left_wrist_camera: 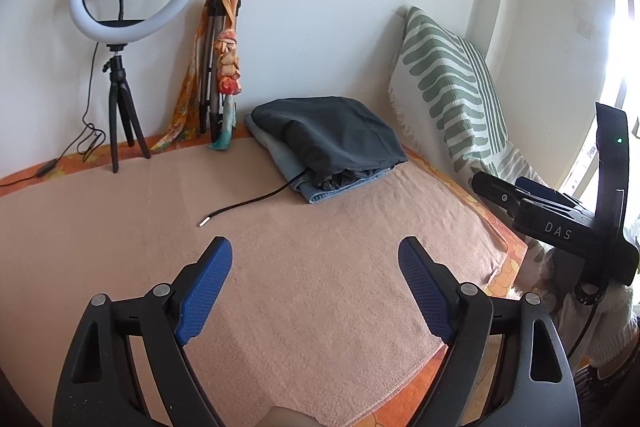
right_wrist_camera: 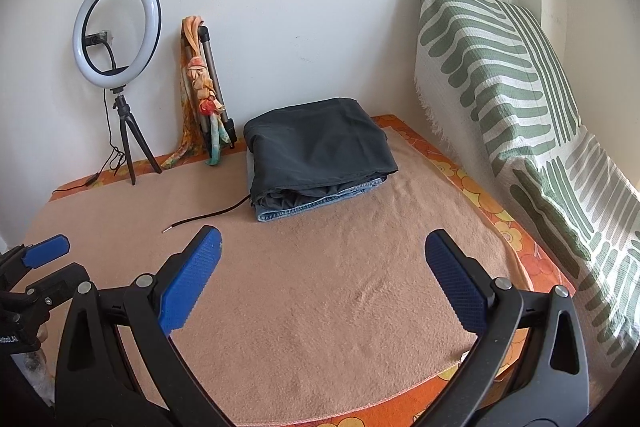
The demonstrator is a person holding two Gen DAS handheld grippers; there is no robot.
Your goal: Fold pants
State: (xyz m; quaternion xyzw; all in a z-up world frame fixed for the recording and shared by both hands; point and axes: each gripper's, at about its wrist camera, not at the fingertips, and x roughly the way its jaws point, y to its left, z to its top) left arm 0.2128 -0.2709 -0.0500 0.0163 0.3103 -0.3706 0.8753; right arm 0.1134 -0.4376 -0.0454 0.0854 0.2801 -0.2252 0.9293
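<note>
Pants folded beyond empty claws.

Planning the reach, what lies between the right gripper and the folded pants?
Only bare blanket lies between the right gripper and the folded pants, seen in the right wrist view.

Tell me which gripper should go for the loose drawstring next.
Left, probably. The drawstring tip lies just beyond the left gripper and its left finger; from the right gripper it sits off to the left. Both are open and empty.

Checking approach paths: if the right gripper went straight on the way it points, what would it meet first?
Probably the bare blanket, short of the folded pants; the open right gripper tilts downward, though depth is unclear.
</note>
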